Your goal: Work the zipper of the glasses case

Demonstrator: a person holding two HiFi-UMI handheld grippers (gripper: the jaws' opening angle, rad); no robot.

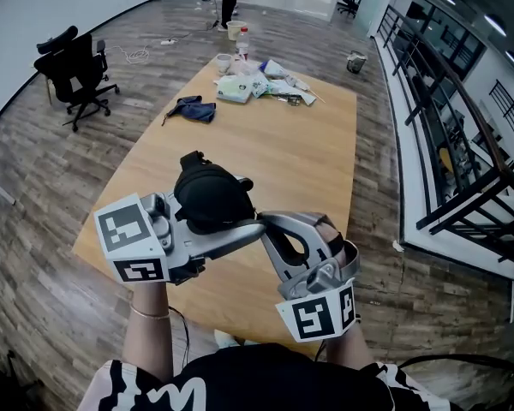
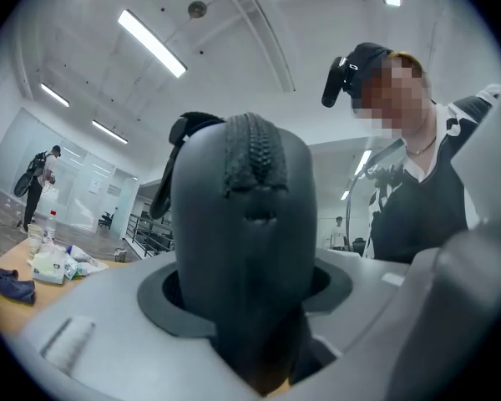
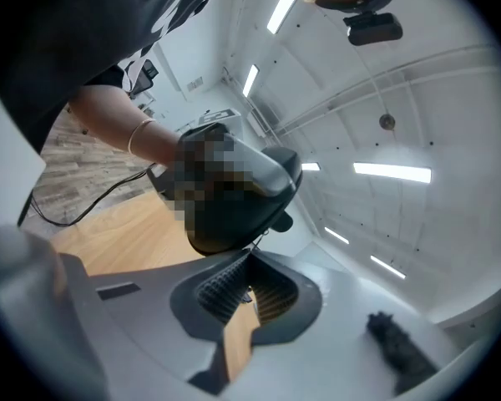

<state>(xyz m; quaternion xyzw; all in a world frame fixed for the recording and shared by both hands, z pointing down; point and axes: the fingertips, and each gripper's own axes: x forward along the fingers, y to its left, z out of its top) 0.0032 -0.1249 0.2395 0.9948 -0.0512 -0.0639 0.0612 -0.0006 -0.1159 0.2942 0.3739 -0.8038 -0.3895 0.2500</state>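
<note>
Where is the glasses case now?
The glasses case is centre in the head view, clamped in the left tool above the wooden table's near end, right tool at its right side.

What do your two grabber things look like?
The left gripper and right gripper are grey plastic with dark pads. Each carries a white cube printed with black squares. The person wears a thin bracelet and a black-and-white top.

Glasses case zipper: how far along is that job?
Done: the left tool clamps the black oval fabric glasses case. In hand: the right tool has its tips pinched together at the case's edge, seemingly on the zipper pull. Left: the zipper teeth in view look closed, so the sliding remains.
</note>
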